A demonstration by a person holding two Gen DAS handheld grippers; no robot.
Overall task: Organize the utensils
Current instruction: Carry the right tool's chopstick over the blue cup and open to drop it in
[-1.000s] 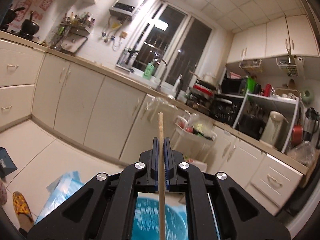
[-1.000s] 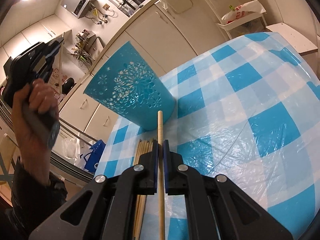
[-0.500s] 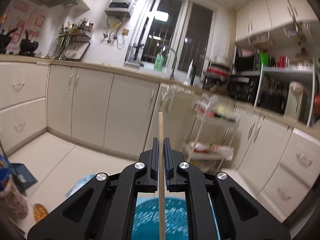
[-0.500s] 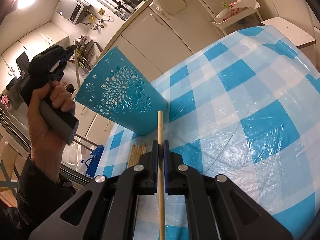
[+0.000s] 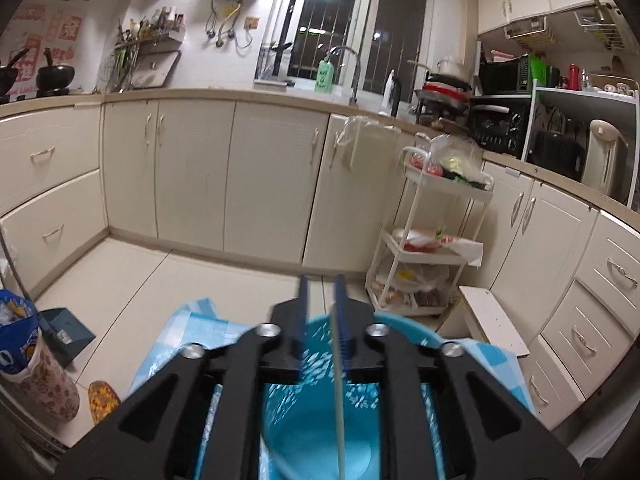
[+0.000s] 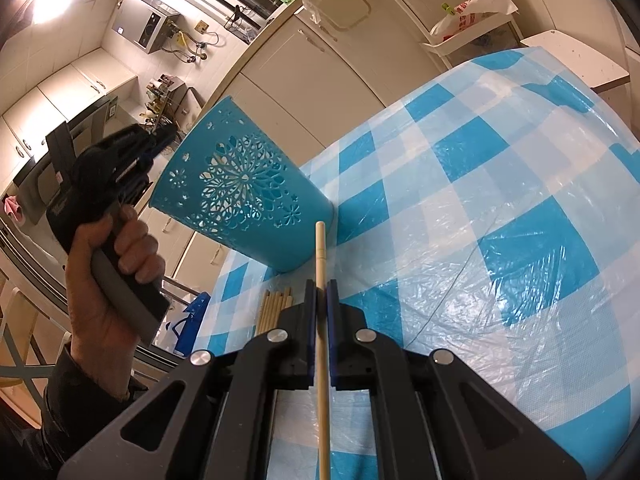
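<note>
A teal perforated holder (image 6: 244, 196) stands on the blue checked tablecloth (image 6: 500, 208). My left gripper (image 5: 321, 300) is open right above the holder's mouth (image 5: 320, 412). A blurred chopstick (image 5: 339, 400) shows below its fingers, inside the holder. My left gripper also shows in the right wrist view (image 6: 148, 152), at the holder's rim. My right gripper (image 6: 321, 292) is shut on a wooden chopstick (image 6: 321, 264) just above the cloth, near the holder's base. Several more chopsticks (image 6: 272, 308) lie on the cloth to its left.
The table's far edge drops to the kitchen floor. A white trolley (image 5: 432, 236) and a white stool (image 5: 488, 320) stand beyond the table. Cabinets (image 5: 200, 176) line the walls. A blue bag (image 6: 192, 320) sits on the floor left of the table.
My left gripper has tilted down over the holder and opened, and its chopstick has dropped into the holder. My right gripper still holds its chopstick in much the same place.
</note>
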